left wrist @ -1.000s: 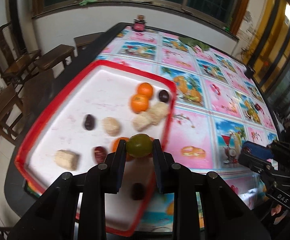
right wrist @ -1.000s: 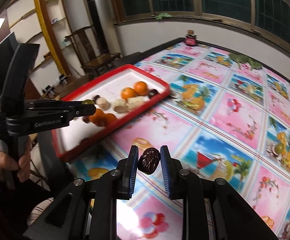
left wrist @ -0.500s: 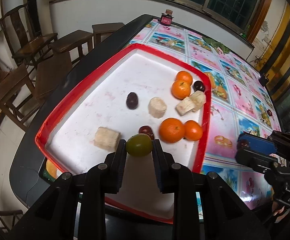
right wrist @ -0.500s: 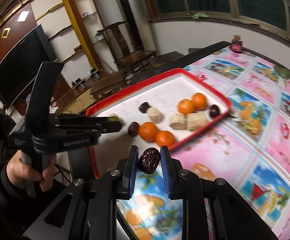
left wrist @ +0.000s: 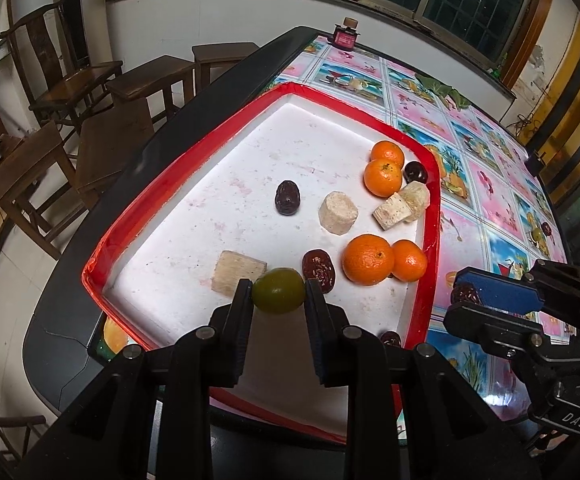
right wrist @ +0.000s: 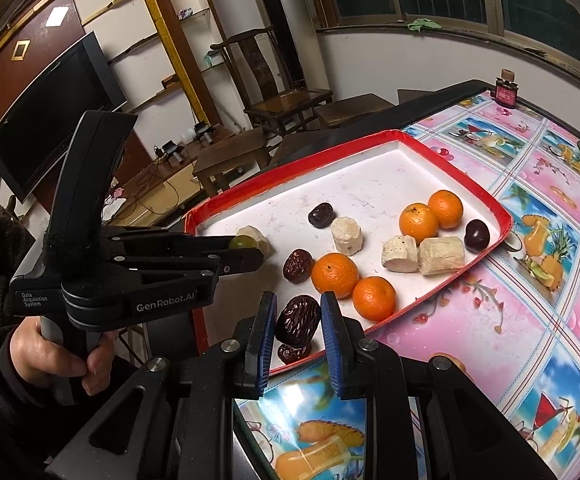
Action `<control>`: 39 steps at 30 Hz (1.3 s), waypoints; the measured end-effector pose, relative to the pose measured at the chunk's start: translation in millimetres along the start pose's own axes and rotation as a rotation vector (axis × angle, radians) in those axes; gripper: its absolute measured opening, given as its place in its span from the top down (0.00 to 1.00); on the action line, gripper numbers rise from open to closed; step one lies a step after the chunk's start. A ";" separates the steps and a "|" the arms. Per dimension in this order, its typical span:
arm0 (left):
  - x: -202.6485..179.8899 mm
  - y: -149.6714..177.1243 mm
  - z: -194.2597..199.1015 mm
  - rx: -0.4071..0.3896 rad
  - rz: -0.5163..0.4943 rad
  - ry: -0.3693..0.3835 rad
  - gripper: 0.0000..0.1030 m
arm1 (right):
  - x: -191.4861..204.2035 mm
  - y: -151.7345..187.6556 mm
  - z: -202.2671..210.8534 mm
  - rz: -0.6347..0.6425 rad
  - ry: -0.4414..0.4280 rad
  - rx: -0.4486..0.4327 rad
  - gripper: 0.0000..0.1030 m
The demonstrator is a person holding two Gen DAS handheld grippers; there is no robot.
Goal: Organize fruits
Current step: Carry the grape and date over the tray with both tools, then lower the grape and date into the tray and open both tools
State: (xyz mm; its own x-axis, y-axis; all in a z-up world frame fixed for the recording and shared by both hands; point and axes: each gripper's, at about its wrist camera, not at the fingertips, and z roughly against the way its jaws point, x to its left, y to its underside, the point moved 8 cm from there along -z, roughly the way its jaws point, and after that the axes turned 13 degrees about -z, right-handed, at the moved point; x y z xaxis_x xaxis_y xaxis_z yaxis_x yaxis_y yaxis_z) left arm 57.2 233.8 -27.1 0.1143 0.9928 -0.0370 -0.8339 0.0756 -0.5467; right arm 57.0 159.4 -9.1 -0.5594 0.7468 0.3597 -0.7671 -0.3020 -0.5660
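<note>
My left gripper (left wrist: 279, 293) is shut on a green fruit (left wrist: 279, 290) and hangs over the near part of the red-rimmed white tray (left wrist: 194, 148). In the right wrist view my right gripper (right wrist: 297, 322) is shut on a wrinkled dark red date (right wrist: 298, 320) just above the tray's near rim (right wrist: 442, 284). The tray holds several oranges (left wrist: 368, 259), pale cut chunks (left wrist: 338, 213) and dark dates (left wrist: 287, 197). Another date (right wrist: 293, 353) lies in the tray right under the held one. The left gripper (right wrist: 246, 250) with its green fruit (right wrist: 243, 242) shows at the tray's left end.
The table carries a pink and blue fruit-print cloth (right wrist: 538, 280). A small dark red jar (right wrist: 505, 90) stands at the far table edge. Wooden chairs and stools (left wrist: 90, 92) stand beyond the table's left side. A hand (right wrist: 58, 356) grips the left gripper's handle.
Both grippers have come over the tray from the patterned cloth side, each keeping its fruit. The right gripper now sits at the tray's near rim; the left one has barely shifted in the last half second.
</note>
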 end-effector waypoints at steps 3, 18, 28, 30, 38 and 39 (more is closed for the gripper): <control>-0.2 -0.7 -0.6 0.000 0.001 0.002 0.77 | 2.0 -1.1 -2.7 0.003 -0.003 0.003 0.78; -8.3 14.8 -14.6 0.041 -0.007 0.028 0.77 | -10.0 5.9 -41.6 0.009 -0.017 0.069 0.78; -7.6 16.0 -17.7 0.048 -0.008 0.030 0.77 | -14.0 11.8 -59.1 0.022 0.015 0.095 0.77; -7.5 16.0 -17.9 0.048 -0.004 0.030 0.77 | -13.1 11.8 -59.4 0.026 0.019 0.094 0.75; -5.8 15.1 -18.6 0.047 0.014 0.025 0.77 | -9.1 12.6 -49.2 0.029 0.009 0.079 0.70; -5.8 14.6 -18.4 0.047 0.012 0.026 0.77 | -8.8 12.9 -46.4 0.028 0.008 0.074 0.70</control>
State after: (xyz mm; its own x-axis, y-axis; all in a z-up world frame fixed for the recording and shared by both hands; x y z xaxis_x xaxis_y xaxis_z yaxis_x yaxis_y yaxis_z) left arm 54.3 227.4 -50.3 0.1179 0.9909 -0.0653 -0.8594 0.0688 -0.5067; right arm 66.6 176.4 -54.0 -0.5785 0.7422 0.3384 -0.7727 -0.3657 -0.5188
